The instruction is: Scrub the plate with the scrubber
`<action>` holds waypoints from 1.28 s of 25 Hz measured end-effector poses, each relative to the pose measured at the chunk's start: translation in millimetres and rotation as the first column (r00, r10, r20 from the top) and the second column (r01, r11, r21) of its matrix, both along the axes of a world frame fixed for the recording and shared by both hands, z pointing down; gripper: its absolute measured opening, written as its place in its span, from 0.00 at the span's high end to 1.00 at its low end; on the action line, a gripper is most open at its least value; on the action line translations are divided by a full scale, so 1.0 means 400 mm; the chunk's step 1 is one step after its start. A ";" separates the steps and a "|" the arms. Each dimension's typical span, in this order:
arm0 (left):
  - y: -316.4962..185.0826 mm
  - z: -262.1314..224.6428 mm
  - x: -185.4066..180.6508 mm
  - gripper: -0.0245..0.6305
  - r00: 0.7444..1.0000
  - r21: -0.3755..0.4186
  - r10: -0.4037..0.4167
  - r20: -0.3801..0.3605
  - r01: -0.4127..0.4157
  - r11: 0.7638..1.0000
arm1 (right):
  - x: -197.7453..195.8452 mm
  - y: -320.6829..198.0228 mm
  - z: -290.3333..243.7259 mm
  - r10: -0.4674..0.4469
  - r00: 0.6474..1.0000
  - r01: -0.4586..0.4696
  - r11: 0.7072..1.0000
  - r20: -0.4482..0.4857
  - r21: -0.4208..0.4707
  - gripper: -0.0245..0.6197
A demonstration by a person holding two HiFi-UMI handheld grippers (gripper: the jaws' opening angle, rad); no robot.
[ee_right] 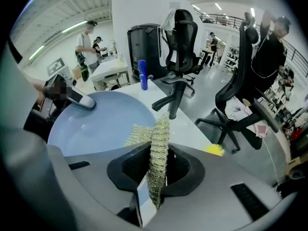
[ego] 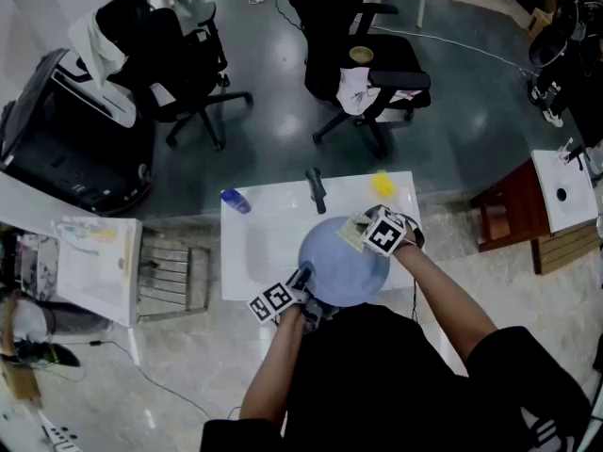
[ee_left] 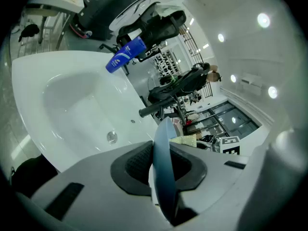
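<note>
Blue plate (ego: 341, 264) sits over the white sink (ego: 252, 243), its near-left rim clamped edge-on in the left gripper (ego: 303, 279), whose forearm reaches forward from the near side. With its elbow bent, the right gripper (ego: 366, 232) tips steeply down and pinches the wire scrubber (ee_right: 158, 143) at the plate's far-right rim.

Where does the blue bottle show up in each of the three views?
Head view: bottle on the sink's far-left corner, up-left of the plate.
Left gripper view: upper middle, beyond the basin; plate edge-on at bottom centre.
Right gripper view: upper middle, just past the plate.
Shared landmark: the plate.
</note>
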State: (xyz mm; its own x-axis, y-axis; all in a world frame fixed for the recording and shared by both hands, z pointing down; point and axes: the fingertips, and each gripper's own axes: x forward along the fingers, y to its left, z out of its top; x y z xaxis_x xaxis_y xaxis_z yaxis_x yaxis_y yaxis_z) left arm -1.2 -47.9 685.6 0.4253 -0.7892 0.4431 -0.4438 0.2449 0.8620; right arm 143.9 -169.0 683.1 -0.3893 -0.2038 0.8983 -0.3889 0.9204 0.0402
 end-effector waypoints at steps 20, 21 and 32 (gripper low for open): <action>0.000 0.032 -0.062 0.88 0.997 -0.050 -0.074 -0.013 0.073 0.996 | 0.027 0.080 0.024 0.015 1.000 -0.016 0.998 -0.007 -0.067 0.87; 0.002 0.033 -0.064 0.88 0.997 -0.052 -0.074 -0.014 0.073 0.996 | 0.026 0.086 0.024 0.015 1.000 -0.015 0.998 -0.008 -0.068 0.87; -0.004 0.036 -0.109 0.88 0.998 -0.051 -0.059 -0.018 0.058 0.997 | 0.001 0.165 0.019 0.051 0.998 -0.053 0.991 -0.019 -0.124 0.87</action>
State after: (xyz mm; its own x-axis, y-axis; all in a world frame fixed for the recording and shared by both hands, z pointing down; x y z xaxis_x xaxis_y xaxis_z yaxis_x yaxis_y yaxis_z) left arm -44.9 -49.6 700.0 0.3879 -0.7897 0.4753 -0.4110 0.3134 0.8561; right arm 144.3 -103.1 690.8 -0.3666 -0.1097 0.9239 -0.4369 0.8970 -0.0668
